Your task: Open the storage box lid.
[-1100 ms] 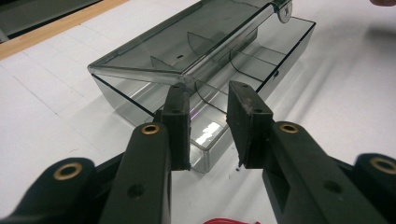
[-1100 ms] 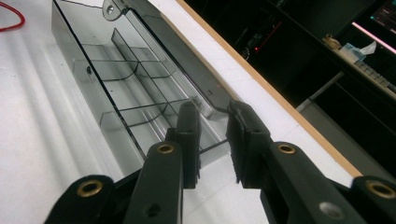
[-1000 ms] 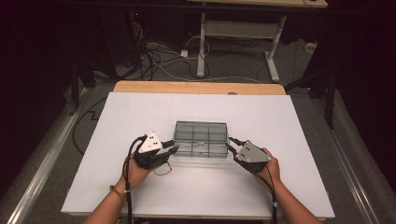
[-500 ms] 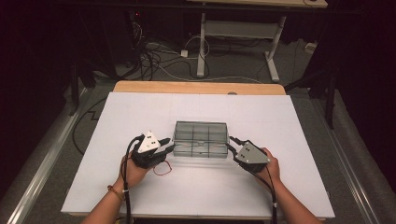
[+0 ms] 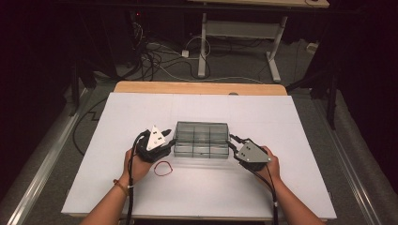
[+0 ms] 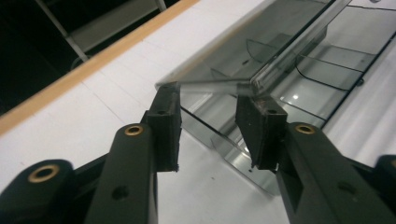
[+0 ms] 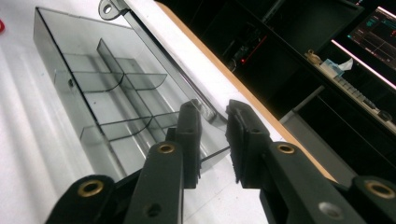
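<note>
With the left hand-held gripper [image 5: 170, 140] just opening off the clear smoky plastic compartment box [image 5: 201, 139], the narrowly open right hand-held gripper [image 5: 231, 140] should steady its lid edge gently.

Glossy smoky clear-plastic organiser box [image 5: 202, 139] on a matt white board [image 5: 281, 117], wooden edge [image 5: 197, 87]

White table [image 5: 300, 187] lies bare from 9 through 12 to 3 o'clock around the clear compartment box [image 5: 201, 139]. A red rubber band [image 5: 163, 168] lies at the box's 7 o'clock, just beside the left gripper [image 5: 170, 140].
</note>
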Demonstrator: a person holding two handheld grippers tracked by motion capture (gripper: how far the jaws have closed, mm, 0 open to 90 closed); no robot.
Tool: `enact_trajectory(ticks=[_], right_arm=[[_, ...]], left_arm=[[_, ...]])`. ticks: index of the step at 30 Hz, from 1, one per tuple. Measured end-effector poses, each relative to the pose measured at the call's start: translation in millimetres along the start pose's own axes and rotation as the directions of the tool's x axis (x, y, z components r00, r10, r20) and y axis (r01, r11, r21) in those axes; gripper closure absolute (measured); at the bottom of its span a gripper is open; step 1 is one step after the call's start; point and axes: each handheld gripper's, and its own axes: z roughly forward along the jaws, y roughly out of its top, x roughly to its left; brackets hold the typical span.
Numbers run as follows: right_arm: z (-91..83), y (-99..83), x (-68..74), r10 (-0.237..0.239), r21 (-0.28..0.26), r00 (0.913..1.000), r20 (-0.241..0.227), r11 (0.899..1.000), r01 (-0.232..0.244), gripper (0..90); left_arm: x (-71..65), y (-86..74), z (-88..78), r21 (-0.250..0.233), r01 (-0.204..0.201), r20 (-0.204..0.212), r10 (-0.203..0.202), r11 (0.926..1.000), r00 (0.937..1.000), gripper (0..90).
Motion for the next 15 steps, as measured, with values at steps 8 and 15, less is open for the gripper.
enact_trajectory(ticks=[8,15], right_arm=[[-2.0,3.9,-8.3,0.016,-0.028,0.9995,0.027,0.999,-0.016,81.7],[-1.1,9.0,-15.8,0.066,-0.046,0.9974,0.029,0.997,-0.065,82.3]], left_arm=[[-0.2,15.3,2.3,-0.030,-0.039,-0.004,0.039,0.9988,0.9992,67.0],[4.1,18.1,3.4,-0.035,-0.023,-0.023,0.022,0.9991,0.9995,71.1]])
